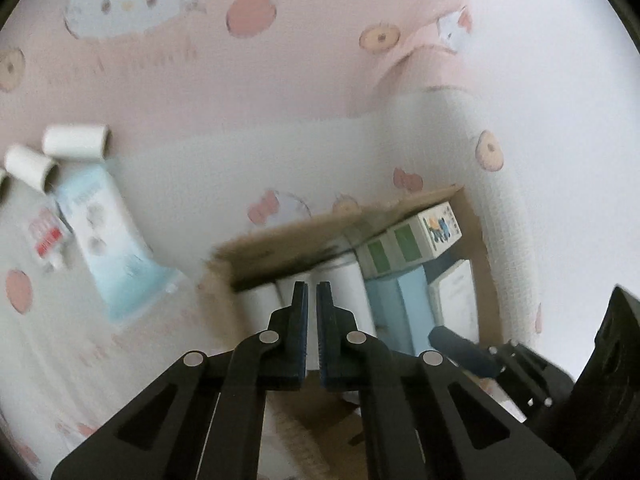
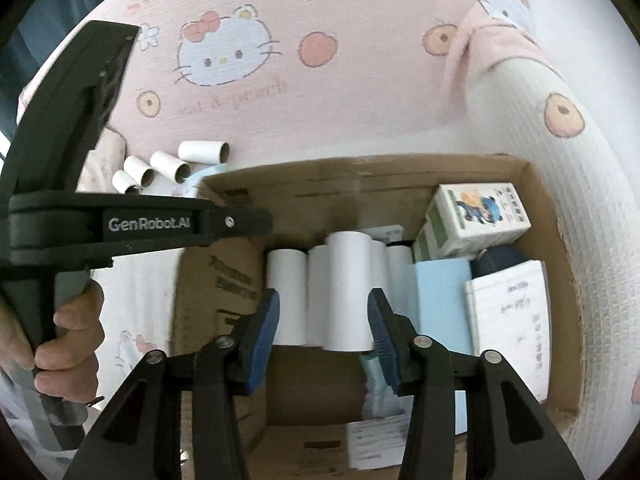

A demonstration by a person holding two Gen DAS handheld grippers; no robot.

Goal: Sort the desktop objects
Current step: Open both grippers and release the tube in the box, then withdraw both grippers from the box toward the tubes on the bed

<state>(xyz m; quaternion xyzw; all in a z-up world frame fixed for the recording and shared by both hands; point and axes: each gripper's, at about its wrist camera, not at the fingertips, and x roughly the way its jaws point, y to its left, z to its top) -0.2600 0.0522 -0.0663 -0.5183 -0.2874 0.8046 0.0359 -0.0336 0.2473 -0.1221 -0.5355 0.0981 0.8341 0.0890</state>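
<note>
Going by how things lie, the sorting is midway: a cardboard box point(image 2: 536, 184) on the cartoon-print cloth point(image 1: 280, 80) already holds a row of white tubes point(image 2: 346, 292) standing side by side along its far wall, with a pale blue box point(image 2: 442, 304), a lined notepad point(image 2: 508, 312) and a green-and-white carton point(image 2: 476, 216) filling its right side.

Off the box's left edge, loose white tubes point(image 1: 76, 145) lie on the cloth in a cluster, with a pale blue squeeze tube point(image 1: 108, 240) and a small red-and-white sachet point(image 1: 46, 236) just beside them. These look like what is left to sort.

The left gripper point(image 1: 312, 300) is above the box's near-left corner, its jaws clenched together with nothing between them. For the next pick, I would expect it to swing out over the left edge towards the cluster, spread its fingers and line up across one tube.

The right gripper point(image 2: 323, 320) hangs over the box with its blue pads point(image 2: 267, 332) parted. The tallest tube appears between them, but there is a gap on each side, so it looks released, not gripped.

Only the left wrist view shows the squeeze tube and sachet whole. Only the right wrist view shows the box's bare floor, a paper slip point(image 2: 374, 440) at its near edge, and a person's hand point(image 2: 68, 340) on the left gripper's handle.
</note>
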